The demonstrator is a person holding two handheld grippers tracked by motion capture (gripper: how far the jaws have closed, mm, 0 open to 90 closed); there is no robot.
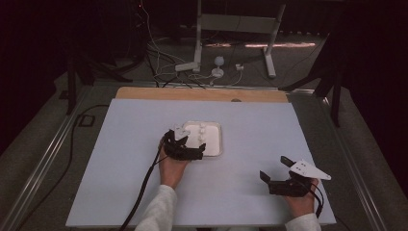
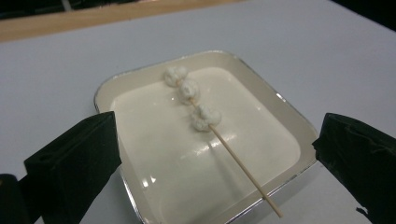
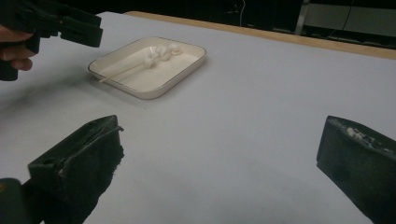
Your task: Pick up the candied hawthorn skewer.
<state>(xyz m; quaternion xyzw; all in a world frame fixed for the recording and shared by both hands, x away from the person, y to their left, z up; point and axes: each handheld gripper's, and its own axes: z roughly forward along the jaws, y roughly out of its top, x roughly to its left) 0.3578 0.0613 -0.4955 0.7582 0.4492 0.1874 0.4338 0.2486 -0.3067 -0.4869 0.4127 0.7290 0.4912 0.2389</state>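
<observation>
Pale table [image 1: 120, 192] in dark room; skewer [image 2: 219, 135] in tray [image 2: 299, 126]; both grippers' jaws spread.

From my station the high view is dim, dark toward every edge past the pale table [image 1: 250, 192]. Glare sits on the tray [image 2: 140, 205] floor at 6 o'clock. My near jaws blur softly; a faint shadow lies at 9 o'clock in the right gripper view.

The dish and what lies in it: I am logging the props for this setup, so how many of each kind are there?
Dish: 1
Wooden skewer: 1
White pieces threaded on the skewer: 3
Total: 5
</observation>
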